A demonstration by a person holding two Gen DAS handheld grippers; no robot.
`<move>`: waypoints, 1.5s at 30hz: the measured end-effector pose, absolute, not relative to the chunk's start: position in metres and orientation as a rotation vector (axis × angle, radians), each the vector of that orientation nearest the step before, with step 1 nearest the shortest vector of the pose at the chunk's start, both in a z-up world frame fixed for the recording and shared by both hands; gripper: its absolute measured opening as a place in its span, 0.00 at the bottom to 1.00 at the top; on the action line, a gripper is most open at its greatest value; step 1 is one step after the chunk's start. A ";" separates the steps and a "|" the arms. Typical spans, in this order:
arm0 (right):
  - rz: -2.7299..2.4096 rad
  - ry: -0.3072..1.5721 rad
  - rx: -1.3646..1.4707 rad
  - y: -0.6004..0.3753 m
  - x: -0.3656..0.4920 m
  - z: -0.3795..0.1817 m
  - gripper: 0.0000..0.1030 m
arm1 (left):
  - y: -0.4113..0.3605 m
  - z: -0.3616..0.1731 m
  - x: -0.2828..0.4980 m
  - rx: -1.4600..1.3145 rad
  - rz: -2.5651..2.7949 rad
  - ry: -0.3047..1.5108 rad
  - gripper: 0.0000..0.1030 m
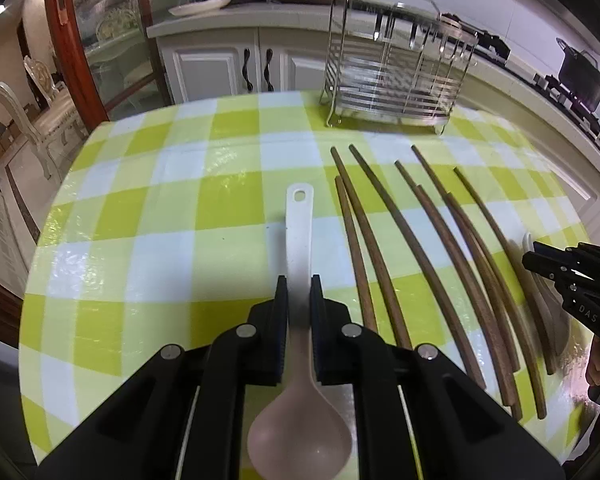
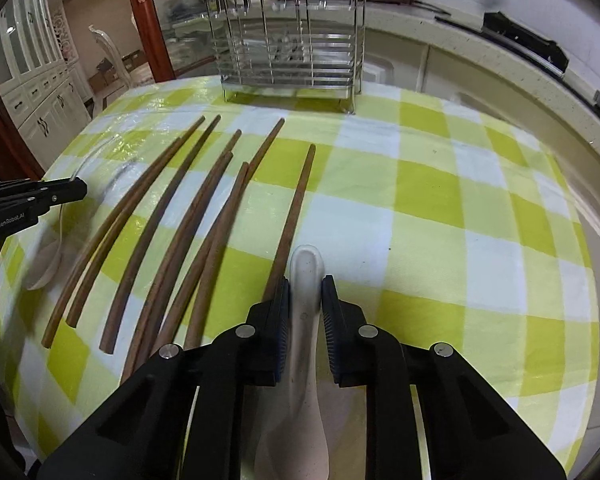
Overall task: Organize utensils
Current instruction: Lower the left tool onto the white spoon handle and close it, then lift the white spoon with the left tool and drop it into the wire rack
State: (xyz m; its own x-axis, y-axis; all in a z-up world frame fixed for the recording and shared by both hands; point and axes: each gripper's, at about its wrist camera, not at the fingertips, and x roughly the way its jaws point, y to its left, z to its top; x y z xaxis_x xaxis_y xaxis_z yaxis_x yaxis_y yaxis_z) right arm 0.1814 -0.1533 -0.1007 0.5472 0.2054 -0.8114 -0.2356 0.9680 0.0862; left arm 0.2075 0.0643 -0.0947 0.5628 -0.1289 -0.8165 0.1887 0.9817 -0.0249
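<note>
My left gripper [image 1: 299,292] is shut on the handle of a white plastic ladle [image 1: 299,240], its bowl near the camera and its holed end pointing away. My right gripper [image 2: 306,294] is shut on a white ceramic spoon [image 2: 307,272], whose handle tip pokes out past the fingers. Several brown wooden chopsticks [image 1: 384,240] lie fanned on the green-checked tablecloth [image 1: 160,200] between the two grippers; they also show in the right wrist view [image 2: 172,216]. A steel wire utensil rack [image 1: 396,72] stands at the table's far edge, also in the right wrist view [image 2: 288,48].
The right gripper shows at the right edge of the left wrist view [image 1: 572,280]; the left gripper shows at the left of the right wrist view [image 2: 28,200]. Kitchen counter with a pot [image 1: 584,76] curves behind. White cabinets [image 1: 228,68] and a chair [image 1: 28,116] lie beyond the table.
</note>
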 end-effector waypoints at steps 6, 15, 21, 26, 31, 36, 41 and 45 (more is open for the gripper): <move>0.254 0.871 0.009 -0.165 0.165 -0.064 0.19 | 0.069 -0.071 0.190 0.052 -0.182 0.900 0.10; 0.249 0.753 0.027 -0.175 0.137 -0.017 0.19 | 0.070 -0.038 0.161 0.033 -0.184 0.817 0.10; 0.237 0.724 0.035 -0.180 0.127 -0.009 0.19 | 0.066 -0.029 0.151 0.026 -0.194 0.788 0.10; 0.225 0.706 0.041 -0.186 0.127 -0.005 0.19 | 0.062 -0.023 0.151 0.020 -0.208 0.776 0.10; 0.215 0.686 0.044 -0.188 0.137 0.003 0.19 | 0.054 -0.016 0.157 0.019 -0.227 0.765 0.10; 0.216 0.663 0.069 -0.192 0.164 0.023 0.19 | 0.045 0.005 0.174 0.023 -0.246 0.733 0.10; 0.216 0.602 0.055 -0.189 0.199 0.064 0.19 | 0.039 0.040 0.201 0.020 -0.250 0.677 0.10; 0.211 0.529 0.031 -0.179 0.229 0.105 0.19 | 0.033 0.078 0.225 0.013 -0.249 0.603 0.10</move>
State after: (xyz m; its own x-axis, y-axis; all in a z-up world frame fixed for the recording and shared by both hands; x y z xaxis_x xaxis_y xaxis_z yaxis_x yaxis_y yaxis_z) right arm 0.2289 -0.1794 0.1054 0.8423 0.2081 -0.4972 -0.1922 0.9778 0.0837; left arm 0.2247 0.0330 0.0780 0.7946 -0.2282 -0.5626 0.2357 0.9699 -0.0605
